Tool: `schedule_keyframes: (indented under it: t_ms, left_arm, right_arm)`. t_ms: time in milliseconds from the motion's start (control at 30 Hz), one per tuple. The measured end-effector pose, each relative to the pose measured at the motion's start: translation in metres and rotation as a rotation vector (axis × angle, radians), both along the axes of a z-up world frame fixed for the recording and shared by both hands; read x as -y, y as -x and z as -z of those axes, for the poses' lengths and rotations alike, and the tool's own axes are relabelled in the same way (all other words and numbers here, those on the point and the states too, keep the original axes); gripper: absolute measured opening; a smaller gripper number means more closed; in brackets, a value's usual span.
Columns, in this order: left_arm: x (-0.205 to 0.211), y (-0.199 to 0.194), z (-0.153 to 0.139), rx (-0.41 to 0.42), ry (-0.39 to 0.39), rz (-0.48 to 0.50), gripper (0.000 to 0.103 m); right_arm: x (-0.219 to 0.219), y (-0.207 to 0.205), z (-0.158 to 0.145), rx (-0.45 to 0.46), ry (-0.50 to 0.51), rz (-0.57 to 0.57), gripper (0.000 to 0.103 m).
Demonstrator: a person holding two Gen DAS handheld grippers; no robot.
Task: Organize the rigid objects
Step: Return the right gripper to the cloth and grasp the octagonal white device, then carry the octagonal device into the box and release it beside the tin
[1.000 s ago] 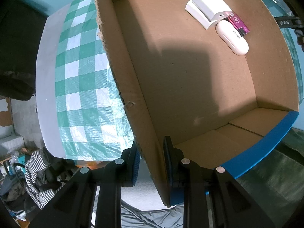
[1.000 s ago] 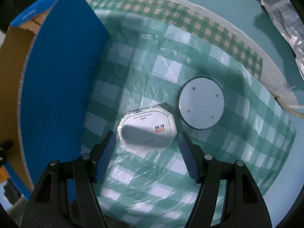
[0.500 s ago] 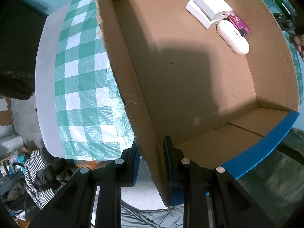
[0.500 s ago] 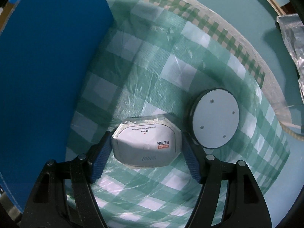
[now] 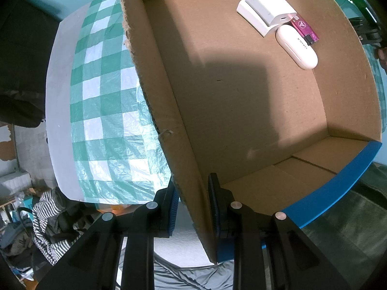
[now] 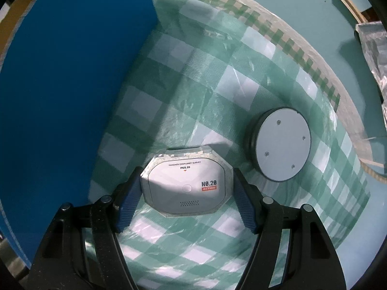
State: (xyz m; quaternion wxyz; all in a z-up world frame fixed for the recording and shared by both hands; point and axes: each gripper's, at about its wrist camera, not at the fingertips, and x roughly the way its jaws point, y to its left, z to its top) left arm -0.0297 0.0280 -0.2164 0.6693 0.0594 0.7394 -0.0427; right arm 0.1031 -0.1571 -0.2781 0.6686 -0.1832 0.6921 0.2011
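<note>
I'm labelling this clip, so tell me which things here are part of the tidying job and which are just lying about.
Part of the job:
- cardboard box, left claw clamped on its wall
- grey octagonal case between right claw pads
- round grey disc
- white oval case, white charger, pink stick in box

Lying about:
- checked cloth
- striped garment

Blue box wall (image 6: 60, 96) crowds left; round disc (image 6: 281, 143) blocks right.
</note>
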Motion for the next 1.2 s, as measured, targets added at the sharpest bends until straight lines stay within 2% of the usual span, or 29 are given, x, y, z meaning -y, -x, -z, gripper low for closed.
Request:
schedule_keyframes:
  t_ms: [233,500,933,1200]
  left_arm:
    - [0.000,0.000,0.000,0.002,0.002,0.001,0.023]
    - [0.002,0.000,0.000,0.004,0.001,0.009,0.023]
    - [0.007,0.000,-0.001,0.008,-0.001,0.014,0.023]
    - [0.007,-0.001,-0.001,0.003,-0.005,0.011,0.023]
  right_arm:
    - [-0.001,0.003,-0.019,0.001,-0.013,-0.003,0.071]
    - [-0.005,0.004,-0.055,0.032,-0.038,-0.016,0.071]
    - [-0.039,0.003,-0.117,0.100,-0.116,-0.104,0.071]
    - [-0.076,0.000,-0.124,0.112,-0.121,-0.172,0.071]
